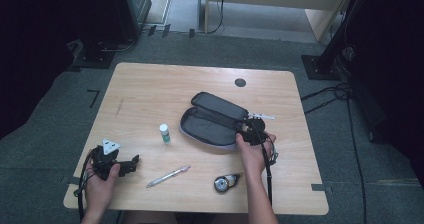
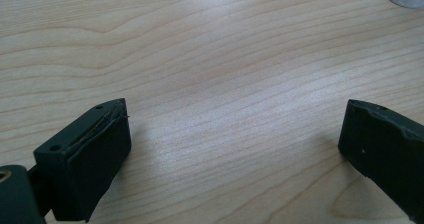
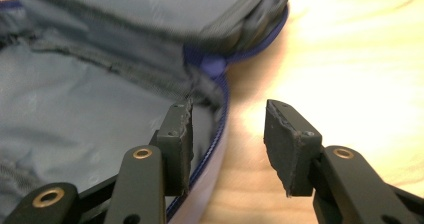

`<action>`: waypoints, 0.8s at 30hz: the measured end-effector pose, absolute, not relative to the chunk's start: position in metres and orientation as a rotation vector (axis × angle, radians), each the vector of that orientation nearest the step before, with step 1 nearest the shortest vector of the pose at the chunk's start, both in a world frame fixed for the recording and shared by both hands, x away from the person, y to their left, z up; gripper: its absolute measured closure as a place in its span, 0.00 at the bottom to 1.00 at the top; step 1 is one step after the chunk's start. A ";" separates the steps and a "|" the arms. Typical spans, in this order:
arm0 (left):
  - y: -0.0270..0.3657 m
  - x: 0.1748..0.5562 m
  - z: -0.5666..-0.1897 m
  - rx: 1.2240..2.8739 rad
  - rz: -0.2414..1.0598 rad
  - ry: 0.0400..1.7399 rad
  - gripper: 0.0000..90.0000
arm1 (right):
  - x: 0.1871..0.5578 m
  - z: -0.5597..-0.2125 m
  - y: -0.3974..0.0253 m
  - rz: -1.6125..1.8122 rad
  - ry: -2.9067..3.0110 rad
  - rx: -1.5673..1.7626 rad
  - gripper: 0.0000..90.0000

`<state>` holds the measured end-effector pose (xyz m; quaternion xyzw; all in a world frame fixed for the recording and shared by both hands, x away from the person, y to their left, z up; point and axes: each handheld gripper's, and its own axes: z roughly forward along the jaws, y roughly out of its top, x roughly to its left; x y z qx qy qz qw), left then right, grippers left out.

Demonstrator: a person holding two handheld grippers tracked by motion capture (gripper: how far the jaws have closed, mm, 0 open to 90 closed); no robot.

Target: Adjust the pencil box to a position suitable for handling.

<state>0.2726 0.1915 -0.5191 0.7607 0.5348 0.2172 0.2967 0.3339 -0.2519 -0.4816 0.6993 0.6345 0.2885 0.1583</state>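
We see an open grey pouch (image 1: pixel 215 120) near the middle of the tabletop (image 1: pixel 150 89), its lid folded back and its grey lining bare; we can make out nothing inside it. The right gripper (image 1: pixel 252 134) sits at the pouch's right end, and in the right gripper view its jaws stand apart astride the purple zip edge (image 3: pixel 220 114), one jaw inside the pouch (image 3: pixel 75 109) and the other over bare wood. The left gripper (image 1: pixel 125 165) rests near the front left corner, well apart from the pouch; in the left gripper view its jaws are wide apart with only wood between them. A small white bottle (image 1: pixel 164 133) stands left of the pouch, a pen (image 1: pixel 168 176) lies toward the front, a tape measure (image 1: pixel 224 182) sits by the right forearm, and a white tool (image 1: pixel 261 116) lies just beyond the right gripper.
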 end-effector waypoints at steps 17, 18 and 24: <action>0.191 0.273 -0.519 2.022 0.577 1.422 0.01 | 0.341 -0.486 -0.256 0.915 1.881 1.885 0.98; 0.192 0.273 -0.519 2.023 0.577 1.422 0.01 | 0.341 -0.486 -0.257 0.931 1.910 1.849 0.98; 0.192 0.273 -0.519 2.022 0.578 1.422 0.01 | 0.334 -0.490 -0.262 0.945 1.969 1.792 0.98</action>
